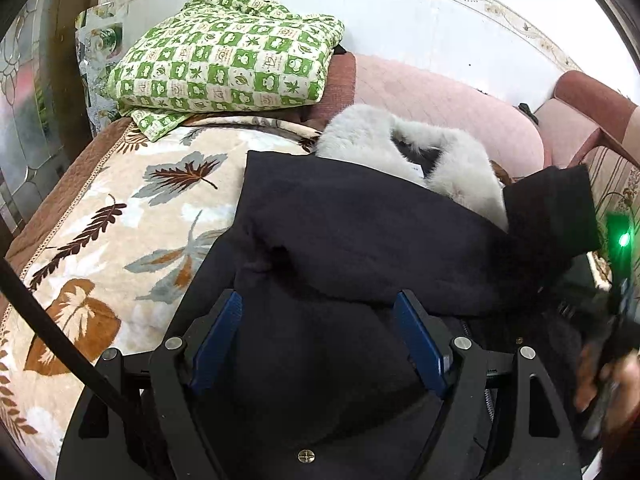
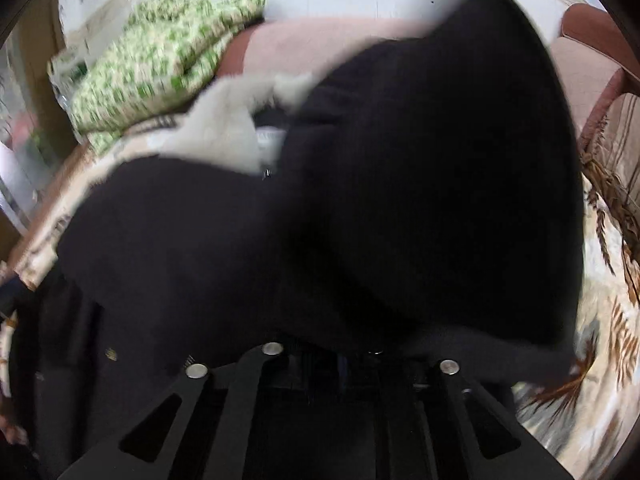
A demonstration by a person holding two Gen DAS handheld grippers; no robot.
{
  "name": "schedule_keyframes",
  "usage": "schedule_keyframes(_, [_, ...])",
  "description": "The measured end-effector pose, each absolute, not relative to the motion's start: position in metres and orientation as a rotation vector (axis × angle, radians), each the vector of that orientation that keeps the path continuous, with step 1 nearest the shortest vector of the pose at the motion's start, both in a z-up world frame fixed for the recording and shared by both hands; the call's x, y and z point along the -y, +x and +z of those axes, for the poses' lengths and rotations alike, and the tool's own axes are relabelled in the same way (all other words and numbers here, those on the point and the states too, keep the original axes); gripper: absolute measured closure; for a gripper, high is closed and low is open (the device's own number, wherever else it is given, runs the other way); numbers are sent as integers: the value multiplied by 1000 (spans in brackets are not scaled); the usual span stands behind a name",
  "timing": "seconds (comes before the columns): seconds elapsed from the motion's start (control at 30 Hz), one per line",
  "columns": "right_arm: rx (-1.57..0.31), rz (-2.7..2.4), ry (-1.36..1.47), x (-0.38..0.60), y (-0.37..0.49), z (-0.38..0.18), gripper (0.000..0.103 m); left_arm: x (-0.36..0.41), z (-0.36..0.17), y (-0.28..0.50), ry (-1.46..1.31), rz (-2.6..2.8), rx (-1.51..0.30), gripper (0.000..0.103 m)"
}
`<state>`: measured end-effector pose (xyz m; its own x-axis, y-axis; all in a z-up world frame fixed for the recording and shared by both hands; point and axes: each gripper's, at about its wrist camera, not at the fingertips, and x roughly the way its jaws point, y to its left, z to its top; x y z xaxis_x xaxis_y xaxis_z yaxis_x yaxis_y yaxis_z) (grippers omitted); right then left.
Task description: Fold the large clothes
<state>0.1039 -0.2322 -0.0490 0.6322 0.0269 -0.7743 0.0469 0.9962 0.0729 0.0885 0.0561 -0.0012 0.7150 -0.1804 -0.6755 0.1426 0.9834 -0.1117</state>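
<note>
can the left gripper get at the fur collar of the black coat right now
Probably yes. The left gripper stands open over the black coat, and the fur collar lies uncovered straight ahead, with only flat coat fabric between.

1. Green-and-cream checked quilt (image 1: 224,56): squares carry small printed motifs with marks like script, too small to read.
2. White tag (image 1: 416,169) inside coat collar: blank at this resolution.
3. No other legible text.
</note>
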Motion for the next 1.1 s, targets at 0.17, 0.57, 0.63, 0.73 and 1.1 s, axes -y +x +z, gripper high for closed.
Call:
schedule_keyframes(0.17, [-859,47,157,229,83,-42,46,-52,-1,87,-67,-227,-757,24])
schedule_keyframes(0.57, [-720,13,322,251,39,-13,26,5,8,123,-52,-377,-826,24])
schedule_keyframes(0.63, [-712,1,352,257,39,-13,26,27,9,134,-13,-385,-817,24])
schedule_keyframes(0.73, [-703,-22,400,276,36,-14,26,58,4,155,-7,-453,-844,24])
schedule_keyframes(1.1, [-655,-117,523,323,25,-10,26,109,-8,177,-9,-459,-971,98])
